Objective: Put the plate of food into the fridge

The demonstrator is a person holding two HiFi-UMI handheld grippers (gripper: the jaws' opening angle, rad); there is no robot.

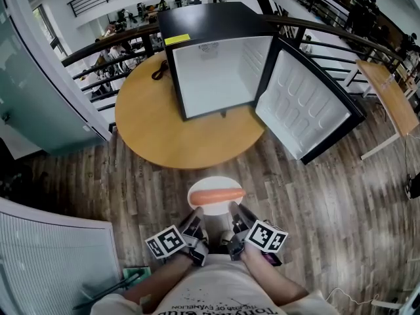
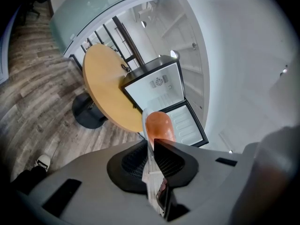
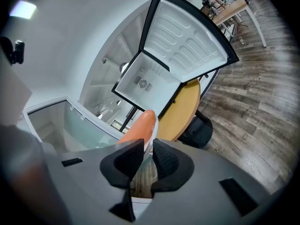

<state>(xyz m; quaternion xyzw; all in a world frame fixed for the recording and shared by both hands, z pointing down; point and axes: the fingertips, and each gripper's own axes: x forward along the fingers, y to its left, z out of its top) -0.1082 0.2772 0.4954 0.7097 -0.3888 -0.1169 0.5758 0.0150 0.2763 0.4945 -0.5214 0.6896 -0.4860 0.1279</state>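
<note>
the round wooden table (image 1: pixel 147 133) fills the middle of the head view. a small black fridge (image 1: pixel 213 25) stands at its far edge, with its door (image 1: pixel 303 107) swung wide to the right and its white inside bare. the white plate (image 1: pixel 209 209) is not on the table yet – it hangs over the plank floor (image 1: pixel 328 195), just short of the table's near edge. a long orange piece of food (image 1: pixel 216 195) lies loose across it.

the left gripper (image 1: pixel 195 227) pinches the plate's near rim on the left, and the right gripper (image 1: pixel 236 220) pinches it on the right. both pairs of jaws are closed on the thin edge.

the plate looks stiff, light and smooth, so a rim pinch could slip. the round food may roll – best keep the plate level and held from both sides.
</note>
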